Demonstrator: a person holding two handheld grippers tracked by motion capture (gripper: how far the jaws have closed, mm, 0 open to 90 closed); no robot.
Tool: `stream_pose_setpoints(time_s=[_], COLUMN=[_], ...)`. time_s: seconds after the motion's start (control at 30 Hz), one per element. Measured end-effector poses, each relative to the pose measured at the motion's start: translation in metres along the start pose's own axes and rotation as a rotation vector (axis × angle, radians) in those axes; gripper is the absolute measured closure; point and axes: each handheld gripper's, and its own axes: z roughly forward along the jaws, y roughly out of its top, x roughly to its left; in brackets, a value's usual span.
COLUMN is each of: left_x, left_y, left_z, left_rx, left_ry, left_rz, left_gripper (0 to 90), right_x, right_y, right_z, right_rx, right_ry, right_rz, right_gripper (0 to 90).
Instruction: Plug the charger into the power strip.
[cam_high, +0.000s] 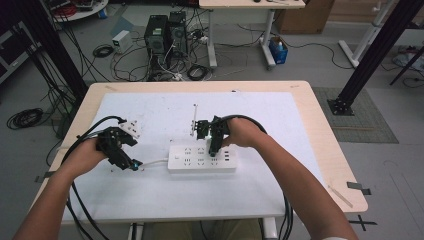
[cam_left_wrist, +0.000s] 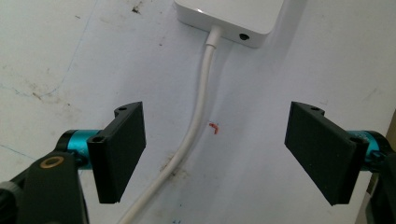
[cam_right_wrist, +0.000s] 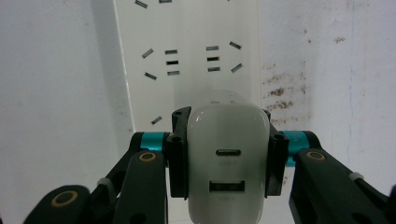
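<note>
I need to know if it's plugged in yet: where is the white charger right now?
The white charger sits clamped in the right gripper, over the power strip at mid-table; whether its prongs are seated cannot be told.

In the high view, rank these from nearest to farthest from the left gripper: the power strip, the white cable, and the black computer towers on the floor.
1. white cable, right beside the left gripper.
2. power strip, to its right, mid-table.
3. black computer towers, on the floor beyond the table.
</note>
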Motion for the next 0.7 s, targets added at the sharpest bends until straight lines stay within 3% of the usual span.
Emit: stream_pose_setpoints(time_s=[0.27, 0.33, 0.4, 0.43, 0.53, 0.7], left_x=[0.0008, 0.0010, 0.0020, 0.0020, 0.0013, 0.0020], left_y=[-0.0029, -0.0036, -0.0036, -0.0035, -0.0022, -0.0025], left_z=[0.0013, 0.0023, 0.0027, 0.0033, 0.0037, 0.0042], left_rx=[0.001, -0.001, 0.002, -0.003, -0.006, 0.002], left_ry=[-0.011, -0.016, -0.017, -0.017, -0.016, -0.016], left_rz=[0.005, 0.000, -0.001, -0.004, -0.005, 0.003], left_gripper=[20.6, 20.6, 20.6, 20.6, 20.6, 20.6], right_x=[-0.0050, -0.0018, 0.0006, 0.0012, -0.0029, -0.0037], right_y=[-0.0050, -0.0067, -0.0065, -0.0065, -0.0043, 0.0029], right_z=[0.0027, 0.0033, 0.0032, 0.0033, 0.0036, 0.0069], right_rx=[-0.012, -0.028, -0.026, -0.030, -0.014, 0.038], right_ry=[0.027, 0.005, -0.007, -0.011, 0.014, 0.023], right_rz=[-0.040, -0.120, -0.149, -0.191, -0.134, -0.088], right_gripper=[62.2, 62.1, 62.1, 62.1, 62.2, 62.3])
